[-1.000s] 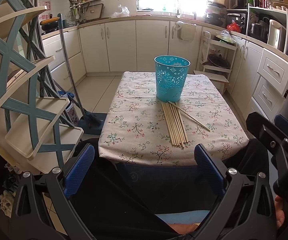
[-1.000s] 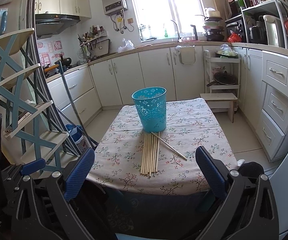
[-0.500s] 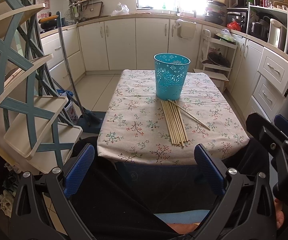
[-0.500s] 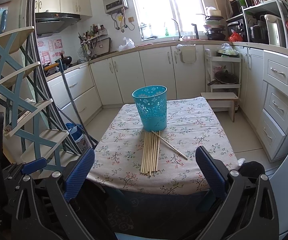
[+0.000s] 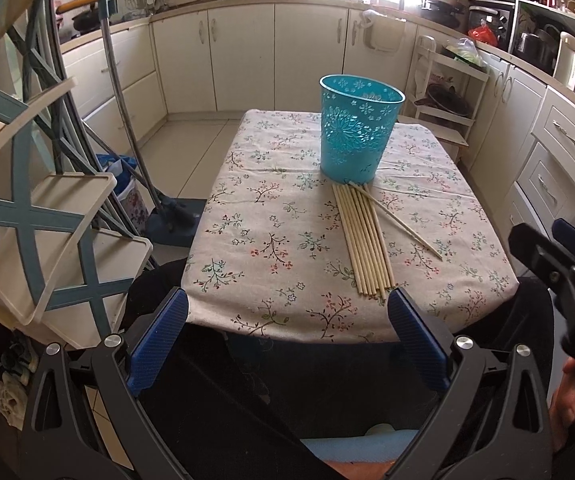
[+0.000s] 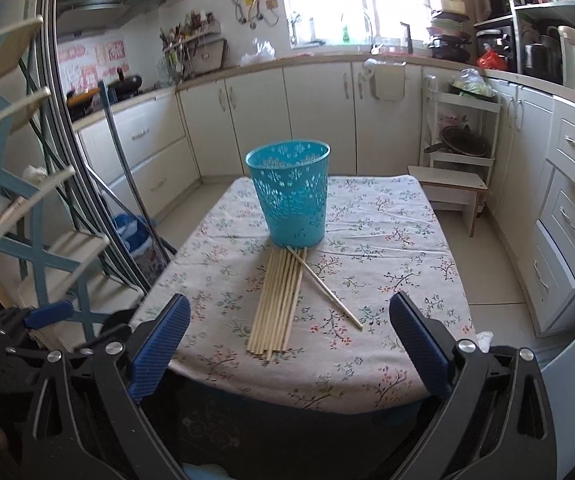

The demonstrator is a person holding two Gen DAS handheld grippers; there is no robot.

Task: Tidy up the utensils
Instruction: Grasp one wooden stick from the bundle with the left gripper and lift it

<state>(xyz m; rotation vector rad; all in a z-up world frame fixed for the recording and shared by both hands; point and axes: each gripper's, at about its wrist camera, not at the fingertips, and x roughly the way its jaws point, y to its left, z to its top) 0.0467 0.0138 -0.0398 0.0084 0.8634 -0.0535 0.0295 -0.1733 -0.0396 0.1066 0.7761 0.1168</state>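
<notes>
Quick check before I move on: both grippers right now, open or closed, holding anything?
Left gripper: open, holding nothing.
Right gripper: open, jaws just narrowed slightly, nothing between them.

Turquoise basket, floral tablecloth, pale chopsticks

Two fisheye cameras, each riding a hand-held gripper, look forward and downward along blue-padded fingers at a desk draped in a floral cloth. The left wrist view sits just off the desk's near edge, toward its near left corner, with the right hand-held gripper intruding at the frame's right edge. The right wrist view looks from slightly farther back, toward the near right corner, and catches the left hand-held gripper low at its left. Both share the whole desk top, the teal basket near the far edge, the bundle of bamboo skewers and the cream kitchen cabinets beyond.
</notes>
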